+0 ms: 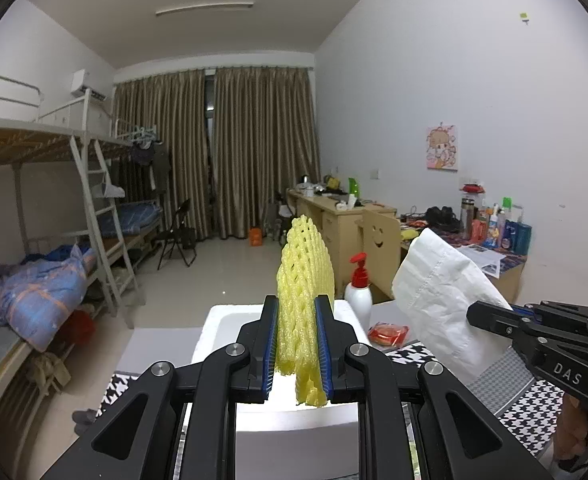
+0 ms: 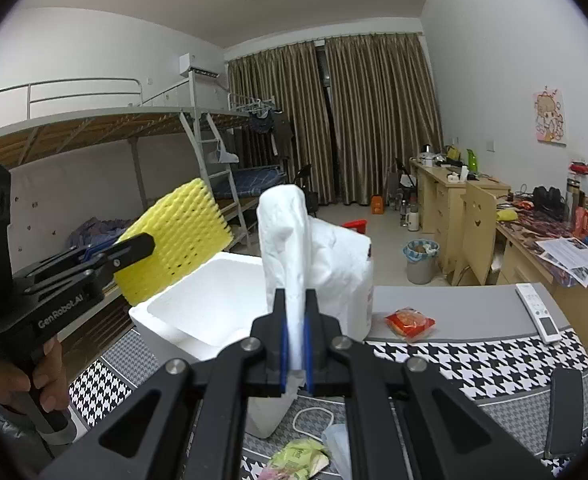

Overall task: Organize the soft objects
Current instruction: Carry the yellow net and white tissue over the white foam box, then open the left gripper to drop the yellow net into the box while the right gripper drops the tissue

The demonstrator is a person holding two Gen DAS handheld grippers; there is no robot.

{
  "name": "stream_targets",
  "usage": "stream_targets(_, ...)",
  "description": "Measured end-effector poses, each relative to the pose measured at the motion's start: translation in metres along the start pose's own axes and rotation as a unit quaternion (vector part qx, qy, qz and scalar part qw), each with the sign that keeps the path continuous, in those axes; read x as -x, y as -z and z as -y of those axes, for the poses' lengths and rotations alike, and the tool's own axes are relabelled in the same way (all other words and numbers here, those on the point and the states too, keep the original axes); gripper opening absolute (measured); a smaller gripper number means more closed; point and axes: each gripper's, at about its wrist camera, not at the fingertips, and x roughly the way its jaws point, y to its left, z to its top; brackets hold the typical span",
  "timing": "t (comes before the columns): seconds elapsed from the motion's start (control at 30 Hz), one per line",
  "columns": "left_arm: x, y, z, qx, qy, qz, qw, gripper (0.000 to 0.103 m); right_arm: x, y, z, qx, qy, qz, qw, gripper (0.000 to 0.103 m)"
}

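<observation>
Left wrist: left gripper (image 1: 296, 354) jaws clenched on yellow foam net (image 1: 304, 280), right gripper (image 2: 296, 354) jaws on white tissue (image 2: 294, 248), both above foam box (image 2: 198, 300). Limp, thinly pinched; could slip, miss box.

The right gripper (image 1: 470, 314) carries "DAS" in white on its body; the left gripper (image 2: 150, 242) reads "GenRobot.AI".

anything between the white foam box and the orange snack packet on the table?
Yes: a white pump bottle with a red top stands between the foam box and the orange packet, clearest in the left wrist view.
</observation>
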Motion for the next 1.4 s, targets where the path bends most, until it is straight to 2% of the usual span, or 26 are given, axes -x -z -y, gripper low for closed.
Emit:
stream_targets(0.53, -0.022, 0.008, -0.018, 0.019, -0.019, -0.030, 0.9992, 0.019, -0.016, -0.005, -0.016, 0.009, -0.008, -0.010, 1.000, 0.009)
stream_targets(0.67, -0.030, 0.012, -0.021, 0.020, -0.021, -0.043, 0.9987, 0.022, -0.018, -0.007, -0.019, 0.014, -0.009, -0.013, 1.000, 0.009)
stream_targets(0.73, -0.033, 0.012, -0.022, 0.024, -0.023, -0.048, 0.9983, 0.033, -0.019, -0.007, -0.019, 0.015, -0.009, -0.013, 1.000, 0.009)
stream_targets(0.8, -0.034, 0.012, -0.025, 0.031, -0.025, -0.050, 0.9979, 0.056, -0.020, -0.008, -0.018, 0.016, -0.009, -0.014, 1.000, 0.009)
stream_targets(0.87, -0.032, 0.013, -0.028, 0.039, -0.027, -0.046, 0.9978, 0.068, -0.020, -0.007, -0.018, 0.016, -0.009, -0.014, 1.000, 0.009)
stream_targets(0.93, -0.031, 0.012, -0.028, 0.041, -0.029, -0.044, 0.9978, 0.071, -0.020, -0.007, -0.018, 0.016, -0.009, -0.013, 1.000, 0.009)
stream_targets(1.0, -0.028, 0.012, -0.029, 0.042, -0.030, -0.041, 0.9978, 0.079, -0.021, -0.009, -0.019, 0.017, -0.009, -0.013, 1.000, 0.009)
stream_targets(1.2, -0.022, 0.009, -0.034, 0.049, -0.042, -0.027, 0.9975, 0.093, -0.022, -0.017, -0.025, 0.025, -0.014, -0.009, 1.000, 0.009)
stream_targets(1.33, -0.016, 0.009, -0.038, 0.051, -0.045, -0.016, 0.9975, 0.095, -0.026, -0.021, -0.030, 0.033, -0.022, -0.008, 0.999, 0.009)
stream_targets(1.4, -0.013, 0.010, -0.042, 0.053, -0.047, -0.010, 0.9975, 0.100, -0.029, -0.022, -0.033, 0.035, -0.027, -0.010, 0.999, 0.009)
